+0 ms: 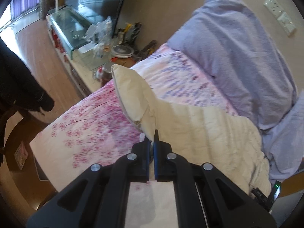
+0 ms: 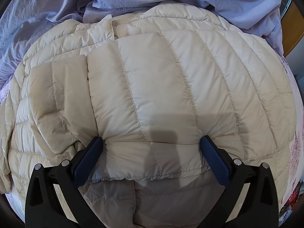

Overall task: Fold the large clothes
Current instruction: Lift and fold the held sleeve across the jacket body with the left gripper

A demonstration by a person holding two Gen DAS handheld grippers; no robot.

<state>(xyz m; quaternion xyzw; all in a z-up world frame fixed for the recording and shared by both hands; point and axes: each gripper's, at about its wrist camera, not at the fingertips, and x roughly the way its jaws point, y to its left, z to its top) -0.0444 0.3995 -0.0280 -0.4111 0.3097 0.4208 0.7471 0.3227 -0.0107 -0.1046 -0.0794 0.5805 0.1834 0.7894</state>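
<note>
Left hand-held gripper [image 1: 151, 135]: jaws pinched tight on a lifted sleeve [image 1: 133, 93] of the cream puffer jacket [image 1: 214, 133], raised above the floral bed sheet [image 1: 91, 121]. Jacket spread across the bed, bordering the lilac blanket [image 1: 245, 57] along the bed's far edge. Right hand-held gripper [image 2: 151, 142]: jaws spread wide, pressing down on a folded jacket panel [image 2: 152, 87].

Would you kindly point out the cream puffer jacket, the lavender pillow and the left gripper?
Cream puffer jacket [image 2: 171, 87]: right wrist view, quilted middle panel.
Lavender pillow [image 1: 237, 53]: left wrist view, its centre.
Left gripper [image 1: 151, 138]: left wrist view, between fingertips pinching fabric.
</note>
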